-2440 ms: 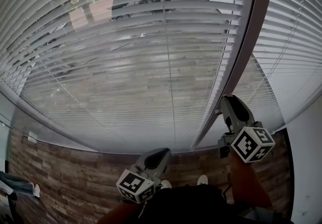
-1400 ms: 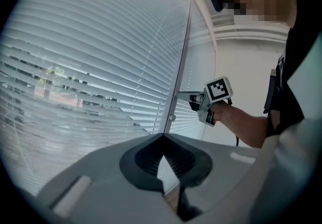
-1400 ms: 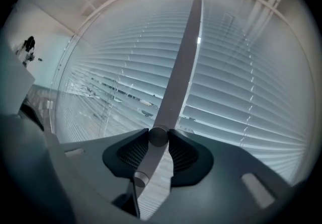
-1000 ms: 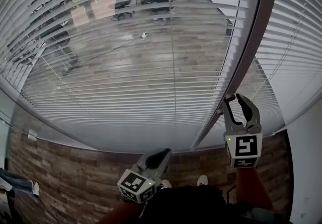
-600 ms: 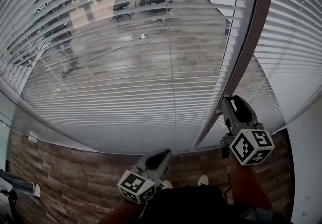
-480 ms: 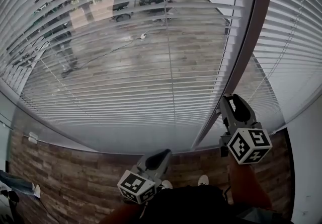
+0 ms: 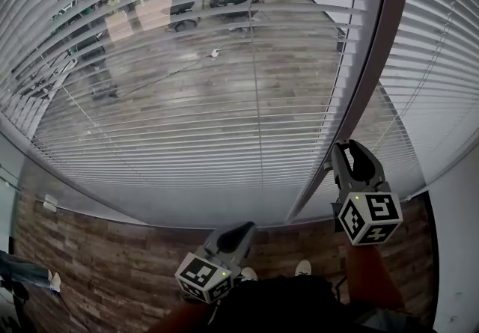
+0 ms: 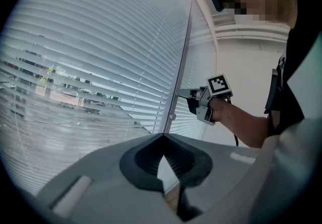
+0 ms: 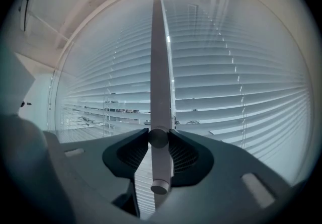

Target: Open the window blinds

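Note:
White slatted blinds [image 7: 224, 99] fill the window ahead, and the street shows between the slats. A long grey tilt wand [image 7: 367, 77] hangs in front of them. My right gripper [image 7: 346, 150] is level and shut on this wand; its jaws have just been closing with the rod between them. In the right gripper view the wand [image 9: 157, 67] runs up from between the pads of that gripper [image 9: 159, 137], its free end just below. My left gripper [image 7: 243, 228] hangs low by my legs, shut and empty. The left gripper view shows its closed tips [image 8: 162, 137] and the right gripper [image 8: 182, 92] on the wand [image 8: 186, 42].
A second blind [image 7: 441, 62] covers the window to the right of the wand. Wood-plank floor [image 7: 97, 264] lies below, with my shoes [image 7: 301, 268] at the bottom. A white wall [image 7: 456, 249] stands at the far right.
My right gripper has rolled about the wand, so its marker cube now faces a different way. Since the earliest frame the slats have tilted to show more of the street. The left gripper has stayed still.

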Tool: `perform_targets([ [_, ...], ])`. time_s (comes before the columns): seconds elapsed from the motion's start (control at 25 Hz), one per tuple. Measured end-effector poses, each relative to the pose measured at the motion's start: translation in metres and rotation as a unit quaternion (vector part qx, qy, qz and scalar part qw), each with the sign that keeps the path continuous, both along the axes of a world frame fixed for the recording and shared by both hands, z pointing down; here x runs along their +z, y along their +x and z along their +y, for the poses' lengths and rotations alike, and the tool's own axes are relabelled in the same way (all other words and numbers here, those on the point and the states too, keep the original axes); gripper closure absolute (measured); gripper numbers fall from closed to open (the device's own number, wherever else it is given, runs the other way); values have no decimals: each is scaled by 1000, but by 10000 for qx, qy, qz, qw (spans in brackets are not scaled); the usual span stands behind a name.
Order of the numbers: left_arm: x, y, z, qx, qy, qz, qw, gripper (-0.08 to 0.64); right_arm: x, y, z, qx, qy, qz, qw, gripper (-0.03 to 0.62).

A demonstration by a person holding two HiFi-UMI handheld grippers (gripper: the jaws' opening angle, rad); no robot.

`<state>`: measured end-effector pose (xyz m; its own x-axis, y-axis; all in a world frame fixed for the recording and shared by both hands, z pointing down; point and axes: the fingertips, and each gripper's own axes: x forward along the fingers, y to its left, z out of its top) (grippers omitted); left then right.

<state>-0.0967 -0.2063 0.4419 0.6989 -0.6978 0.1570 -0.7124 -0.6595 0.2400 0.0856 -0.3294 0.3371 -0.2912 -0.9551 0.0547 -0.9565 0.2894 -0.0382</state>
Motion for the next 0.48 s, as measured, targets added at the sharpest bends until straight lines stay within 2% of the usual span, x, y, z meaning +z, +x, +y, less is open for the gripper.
perform_targets([
  [0.28, -1, 2, -1, 43, 28, 1, 10000, 558, 0, -2, -1, 15, 110, 980, 9951, 442],
  [0.48, 1, -1, 5, 68, -5, 32, 10000, 558, -1, -9, 3, 76, 266, 1951, 9804, 442],
])
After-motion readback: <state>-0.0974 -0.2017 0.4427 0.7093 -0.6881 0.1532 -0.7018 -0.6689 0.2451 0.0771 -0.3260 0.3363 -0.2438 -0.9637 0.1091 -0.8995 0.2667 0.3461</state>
